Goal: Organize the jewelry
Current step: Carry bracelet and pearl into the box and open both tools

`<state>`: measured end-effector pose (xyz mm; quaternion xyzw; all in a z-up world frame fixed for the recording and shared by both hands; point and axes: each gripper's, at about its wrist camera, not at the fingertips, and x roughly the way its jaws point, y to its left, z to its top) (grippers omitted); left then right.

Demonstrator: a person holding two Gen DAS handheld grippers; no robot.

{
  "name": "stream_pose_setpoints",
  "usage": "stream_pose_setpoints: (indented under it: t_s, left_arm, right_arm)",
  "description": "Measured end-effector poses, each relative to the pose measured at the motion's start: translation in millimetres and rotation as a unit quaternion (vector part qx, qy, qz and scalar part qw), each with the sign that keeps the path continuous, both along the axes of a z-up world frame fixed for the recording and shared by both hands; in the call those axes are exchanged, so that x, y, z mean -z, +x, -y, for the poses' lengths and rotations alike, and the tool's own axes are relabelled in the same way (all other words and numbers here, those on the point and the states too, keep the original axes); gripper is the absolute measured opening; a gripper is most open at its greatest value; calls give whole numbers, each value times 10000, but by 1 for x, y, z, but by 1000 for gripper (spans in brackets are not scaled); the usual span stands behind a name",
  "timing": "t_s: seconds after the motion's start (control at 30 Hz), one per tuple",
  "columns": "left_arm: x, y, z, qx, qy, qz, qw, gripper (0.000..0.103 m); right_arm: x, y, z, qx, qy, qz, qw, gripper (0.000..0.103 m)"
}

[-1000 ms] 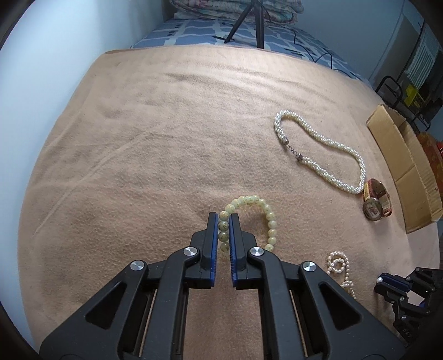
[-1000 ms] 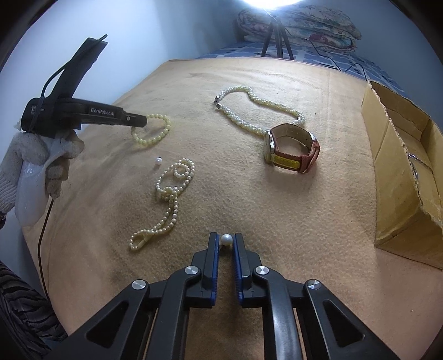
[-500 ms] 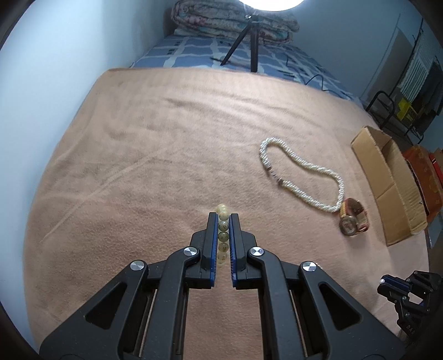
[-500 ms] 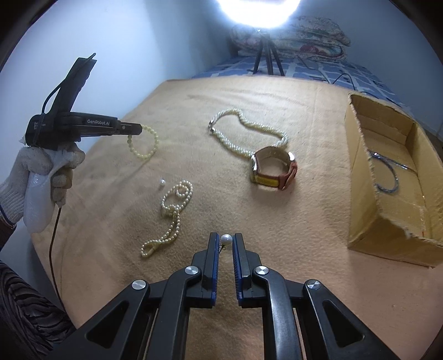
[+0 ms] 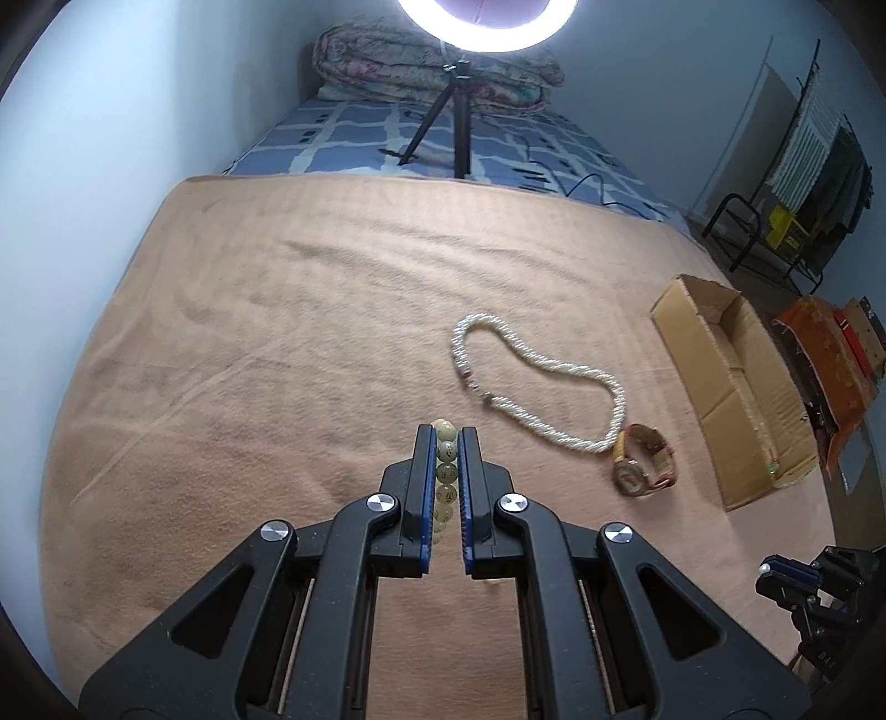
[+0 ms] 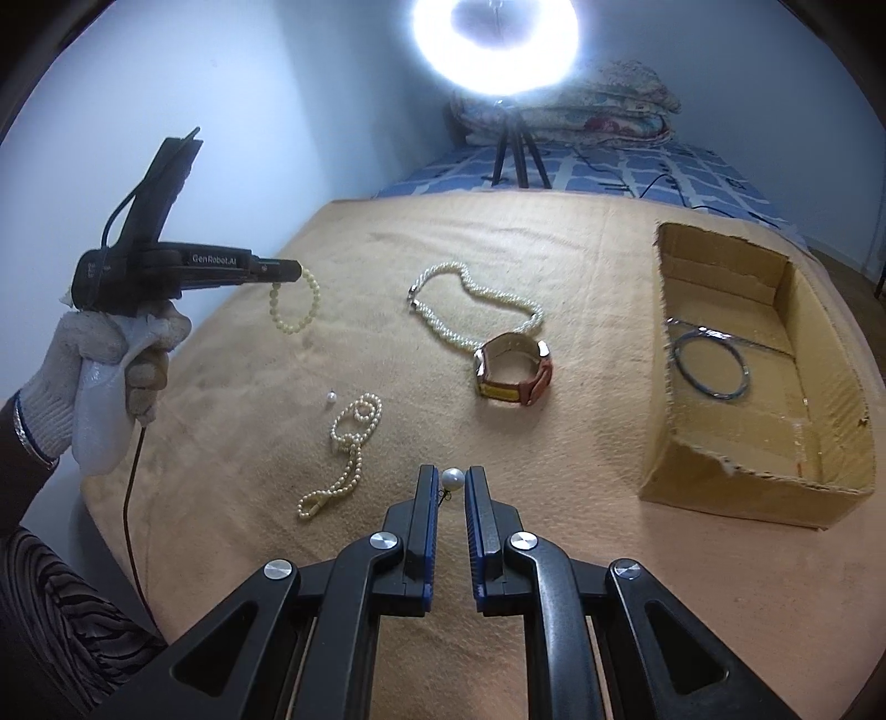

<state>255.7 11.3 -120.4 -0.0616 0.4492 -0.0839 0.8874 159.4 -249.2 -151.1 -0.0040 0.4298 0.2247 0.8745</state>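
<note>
A tan blanket [image 5: 288,343] covers the near part of a bed, with a blue checked sheet [image 5: 343,133] beyond it, where a ring light [image 6: 495,47] on a tripod stands in front of a folded quilt [image 5: 387,66] against pale walls.

The left tool [image 5: 446,443], raised off the blanket, pinches a bracelet of pale green beads [image 5: 446,471]; the right tool [image 6: 453,481] pinches a small pearl earring [image 6: 452,478] at its tips.

On the blanket lie a twisted pearl necklace [image 5: 554,376] and, touching its end, a brown-strapped watch [image 5: 642,465]. An open cardboard box [image 5: 736,399] sits at the blanket's right edge.

Only the right wrist view shows the box's inside, where a thin metal bangle [image 6: 709,363] lies on the bottom. It alone also shows a looped strand of small pearls [image 6: 346,443], a loose single pearl [image 6: 330,397] just beside it, the bracelet hanging as a full ring from the left tool, and the gloved hand [image 6: 99,354] gripping that tool, above a striped sleeve [image 6: 61,626].

Only the left wrist view shows a clothes rack [image 5: 819,166] and an orange box [image 5: 830,360] on the floor past the bed.
</note>
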Motion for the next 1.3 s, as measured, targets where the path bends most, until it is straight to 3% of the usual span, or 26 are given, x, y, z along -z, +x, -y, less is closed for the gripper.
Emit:
stream_pose_setpoints:
  t_s: [0.37, 0.7, 1.0, 1.3]
  left_arm:
    - [-26, -4, 52, 516, -185, 248, 9982, 5]
    - [-46, -9, 121, 1193, -365, 375, 9915, 5]
    - [-52, -3, 191, 1700, -598, 355, 9830, 5]
    - [-39, 13, 260, 2065, -584, 171, 9765, 5]
  right_arm:
    - [-36, 2, 43, 388, 179, 329, 9985, 8]
    - [-60, 9, 96, 949, 256, 565, 9936, 8]
    - [-54, 18, 132, 1413, 255, 534, 9882, 7]
    - [-36, 30, 151, 1688, 223, 334, 9848, 7]
